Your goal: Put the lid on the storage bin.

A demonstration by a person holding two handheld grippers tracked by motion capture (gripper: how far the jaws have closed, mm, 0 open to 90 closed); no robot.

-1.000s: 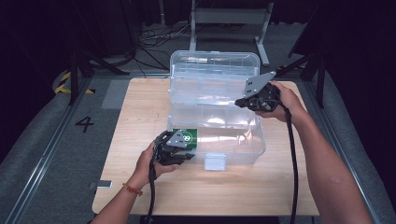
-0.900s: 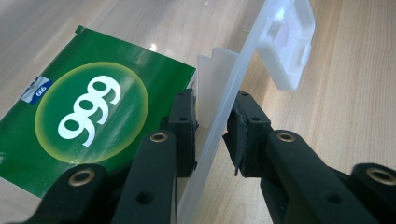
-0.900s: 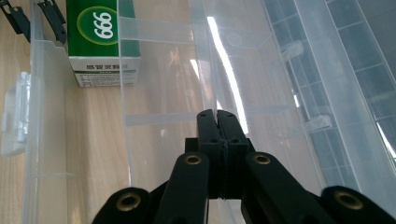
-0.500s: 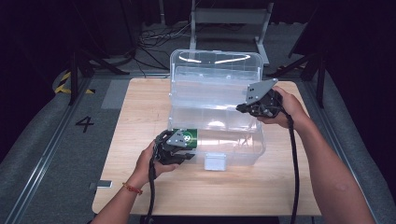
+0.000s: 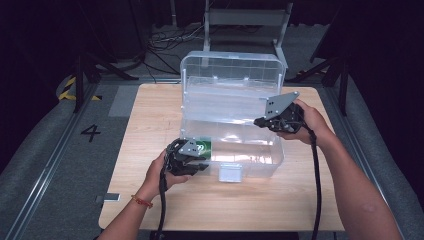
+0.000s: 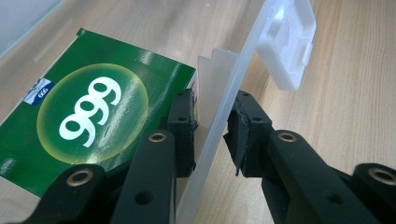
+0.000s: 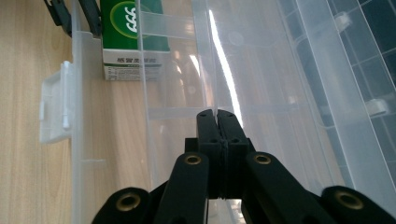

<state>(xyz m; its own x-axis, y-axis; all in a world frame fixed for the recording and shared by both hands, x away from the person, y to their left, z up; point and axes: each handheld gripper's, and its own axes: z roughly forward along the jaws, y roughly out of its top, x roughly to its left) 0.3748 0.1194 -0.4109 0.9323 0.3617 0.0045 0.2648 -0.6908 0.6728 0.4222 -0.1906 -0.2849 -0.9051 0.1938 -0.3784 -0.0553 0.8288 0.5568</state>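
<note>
A clear plastic box stands on the wooden table with its lid upright at the back. A green carton marked 999 lies inside at the front left corner. My left gripper straddles the box's front wall, one jaw inside by the carton and one outside, pressed on it. My right gripper is at the box's right side, shut on a thin clear plastic edge that runs away from it.
The box's white latch hangs at the middle of the front wall. Bare table lies left, right and in front of the box. A grey frame stands behind the table, and a floor mark "4" lies left.
The clear lid has swung up to stand upright. My right gripper has come down a little at the box's right side. The left gripper and the green carton have stayed put.
</note>
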